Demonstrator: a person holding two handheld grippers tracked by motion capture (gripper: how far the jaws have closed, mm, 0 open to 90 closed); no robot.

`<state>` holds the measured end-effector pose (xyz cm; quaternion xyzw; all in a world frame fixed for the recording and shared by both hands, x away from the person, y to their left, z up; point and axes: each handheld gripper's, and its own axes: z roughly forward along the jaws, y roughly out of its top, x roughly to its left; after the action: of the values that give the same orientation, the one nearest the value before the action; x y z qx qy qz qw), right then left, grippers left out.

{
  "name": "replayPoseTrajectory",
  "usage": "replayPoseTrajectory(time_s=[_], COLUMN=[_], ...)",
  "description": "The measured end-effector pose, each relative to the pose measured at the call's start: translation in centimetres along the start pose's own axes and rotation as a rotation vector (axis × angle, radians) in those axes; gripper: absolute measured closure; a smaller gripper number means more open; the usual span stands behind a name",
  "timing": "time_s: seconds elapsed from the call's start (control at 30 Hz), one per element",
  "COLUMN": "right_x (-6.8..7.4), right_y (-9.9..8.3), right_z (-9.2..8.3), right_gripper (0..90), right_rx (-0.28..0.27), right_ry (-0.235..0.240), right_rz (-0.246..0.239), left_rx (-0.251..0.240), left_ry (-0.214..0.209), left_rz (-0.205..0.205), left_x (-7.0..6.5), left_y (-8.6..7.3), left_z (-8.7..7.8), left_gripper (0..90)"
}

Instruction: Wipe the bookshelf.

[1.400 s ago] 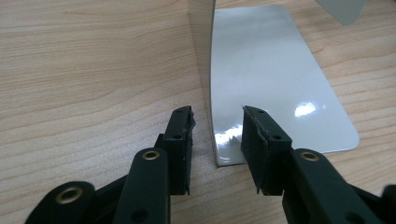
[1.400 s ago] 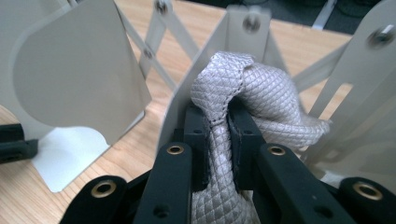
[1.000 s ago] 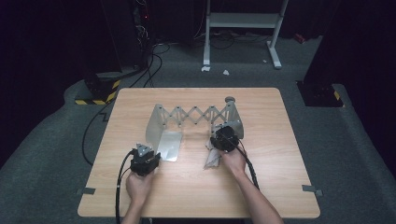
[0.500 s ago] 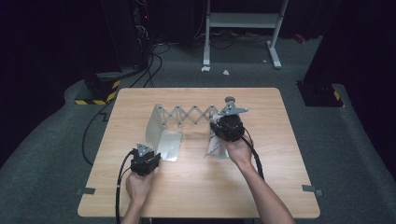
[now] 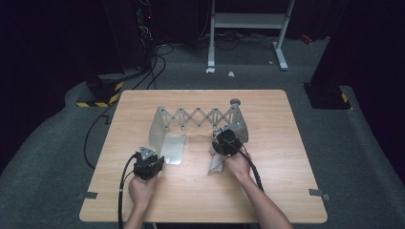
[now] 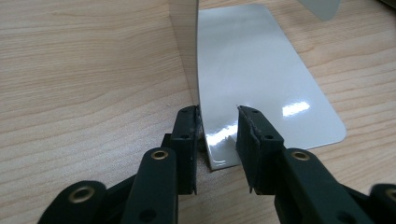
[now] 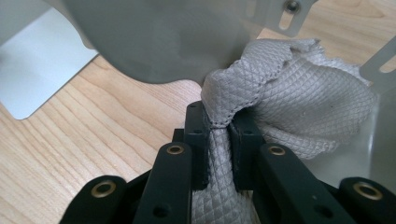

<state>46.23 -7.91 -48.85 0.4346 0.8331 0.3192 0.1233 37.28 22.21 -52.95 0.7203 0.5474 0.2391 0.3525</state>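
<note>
Centre of high view: right gripper (image 5: 221,143) clamped on cloth (image 7: 299,93), drawn back from upper right to the rack (image 5: 200,116) end plate (wiping judged under way). Lower left: left gripper (image 6: 217,126) just narrowing, straddling the foot plate (image 6: 252,70) corner, steadying.

left tool (image 6: 217,135) part-open; right tool (image 7: 218,135) clamped.
</note>
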Motion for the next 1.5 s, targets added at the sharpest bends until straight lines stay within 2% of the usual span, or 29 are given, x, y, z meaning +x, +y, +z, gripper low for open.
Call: replayPoseTrajectory(time_s=[0.1,0.37,0.5,0.67,0.77,0.87,0.97,1.03,1.17,1.2,1.4,1.5], right_x=[-0.1,-0.1,-0.2,-0.6,-0.9,-1.2,-1.3,-1.6,-1.6,-1.7,-1.2,-1.1], right_y=[0.5,5.2,6.4,6.4,5.7,4.1,2.8,2.2,2.8,3.3,6.9,7.6], right_z=[-0.3,-5.1,-5.6,-4.2,-2.3,0.0,2.0,2.8,1.6,0.7,-2.9,-3.9], right_gripper=[80.8,80.9,80.9,80.9,81.0,80.8,80.2,80.2,80.4,80.6,81.1,81.1], right_rx=[-0.001,-0.150,-0.158,-0.138,-0.095,-0.067,-0.025,-0.015,-0.067,-0.106,-0.204,-0.241], right_ry=[-0.001,-0.037,-0.051,-0.055,-0.074,-0.069,-0.085,-0.058,-0.050,-0.047,-0.079,-0.081], right_rz=[0.002,-0.016,-0.035,0.003,0.023,0.087,0.104,0.157,0.154,0.148,0.099,0.103], left_rx=[0.003,0.003,0.003,0.002,0.001,0.003,0.000,-0.001,0.002,0.001,0.002,0.000], left_ry=[0.000,0.000,-0.002,-0.018,-0.044,-0.044,-0.037,-0.026,-0.023,-0.020,-0.026,-0.029], left_rz=[-0.002,-0.010,-0.008,-0.024,-0.042,-0.031,-0.030,-0.024,-0.019,-0.014,-0.012,-0.013], left_x=[0.2,0.2,0.2,0.4,0.8,0.8,0.6,0.5,0.5,0.5,0.5,0.5], left_y=[0.0,0.0,0.0,0.0,0.2,0.3,0.3,0.3,0.3,0.3,0.3,0.3], left_z=[0.0,0.0,0.0,0.0,0.2,0.3,0.3,0.3,0.4,0.4,0.4,0.4], left_gripper=[74.2,76.8,76.8,79.3,82.4,82.6,82.4,81.5,78.1,77.8,77.7,77.7])
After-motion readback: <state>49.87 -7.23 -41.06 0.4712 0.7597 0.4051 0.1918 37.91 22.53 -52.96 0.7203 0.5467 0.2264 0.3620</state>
